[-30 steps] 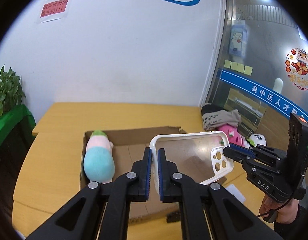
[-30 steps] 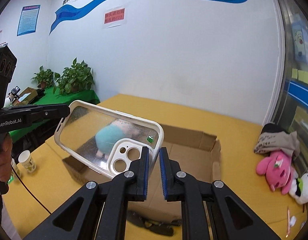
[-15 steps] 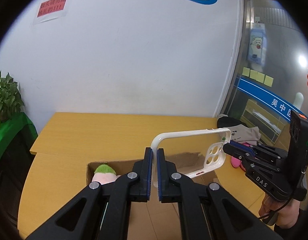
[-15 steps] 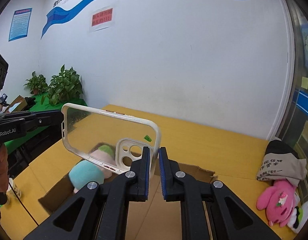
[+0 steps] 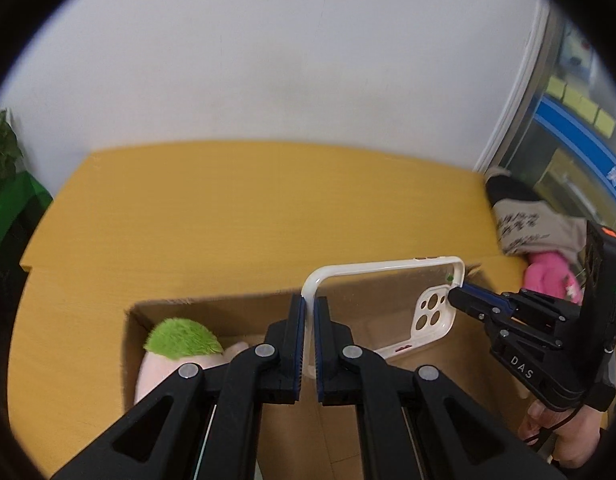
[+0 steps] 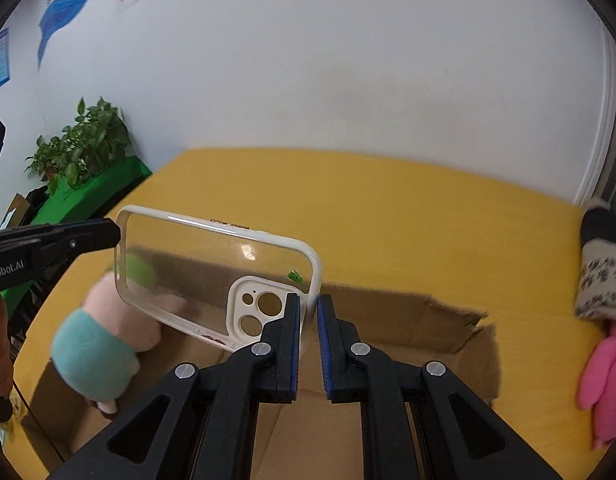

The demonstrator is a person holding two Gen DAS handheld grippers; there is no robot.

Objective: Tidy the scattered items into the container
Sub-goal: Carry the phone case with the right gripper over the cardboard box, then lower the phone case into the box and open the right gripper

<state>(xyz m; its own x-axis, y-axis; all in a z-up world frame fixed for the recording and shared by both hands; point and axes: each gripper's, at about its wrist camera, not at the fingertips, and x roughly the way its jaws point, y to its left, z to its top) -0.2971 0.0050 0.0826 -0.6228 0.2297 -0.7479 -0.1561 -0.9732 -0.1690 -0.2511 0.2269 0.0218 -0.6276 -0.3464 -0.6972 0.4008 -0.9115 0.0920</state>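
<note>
A clear phone case with a white rim (image 5: 388,304) (image 6: 211,276) hangs in the air over the open cardboard box (image 5: 211,308) (image 6: 392,320). My left gripper (image 5: 309,320) is shut on its plain end. My right gripper (image 6: 309,320) is shut on its camera-hole end; its fingertips (image 5: 462,300) also show in the left wrist view. A plush toy with a green top, pink middle and teal bottom (image 5: 175,344) (image 6: 99,340) lies inside the box at its left side.
The box sits on a yellow wooden table (image 5: 247,208) against a white wall. A pink plush (image 6: 604,376) and a grey and black beanie (image 5: 524,220) lie on the table right of the box. Potted plants (image 6: 83,140) stand at far left.
Both grippers have carried the phone case forward and lower over the box, and the view has tilted down. Both stay shut on it.
</note>
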